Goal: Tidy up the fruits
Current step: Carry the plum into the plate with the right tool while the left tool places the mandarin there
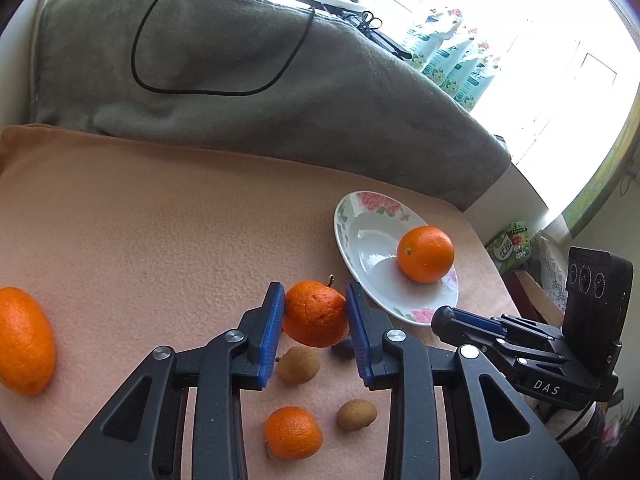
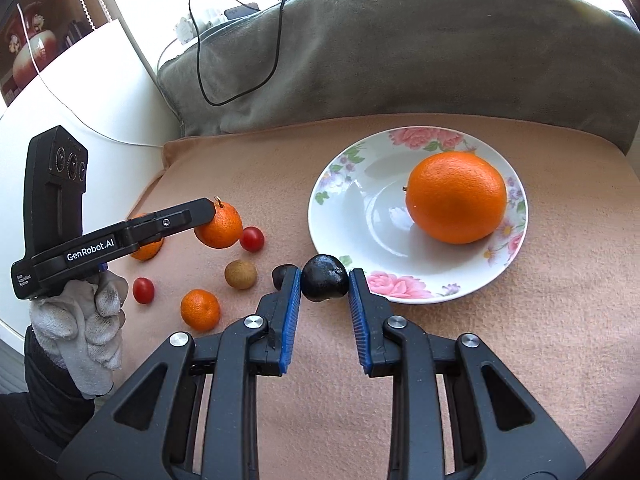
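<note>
**Fruit going to the flowered plate**

Plate (image 2: pixel 416 300) is sitting on the peach cloth (image 2: pixel 520 340) and holding one large orange (image 2: pixel 456 197), which is resting toward the plate's right side, its stem end facing left.

My right gripper (image 2: pixel 325 282) is clamping a small dark fruit (image 2: pixel 323 283) between its blue pads, just off the plate's near rim. A second dark fruit (image 2: pixel 281 274) is peeking out behind the left pad.

My left gripper (image 1: pixel 315 312) is squeezing a stemmed mandarin (image 1: pixel 316 314), left of the plate and clear of the cloth; its stem is pointing up and away from me.

Left of the plate, a smaller mandarin (image 2: pixel 200 309), a brown longan (image 2: pixel 240 274) and two cherry tomatoes (image 2: pixel 252 239) are lying loose. A long orange (image 1: pixel 25 340) is lying farthest from the plate, its long axis running roughly upright in my left view.
</note>
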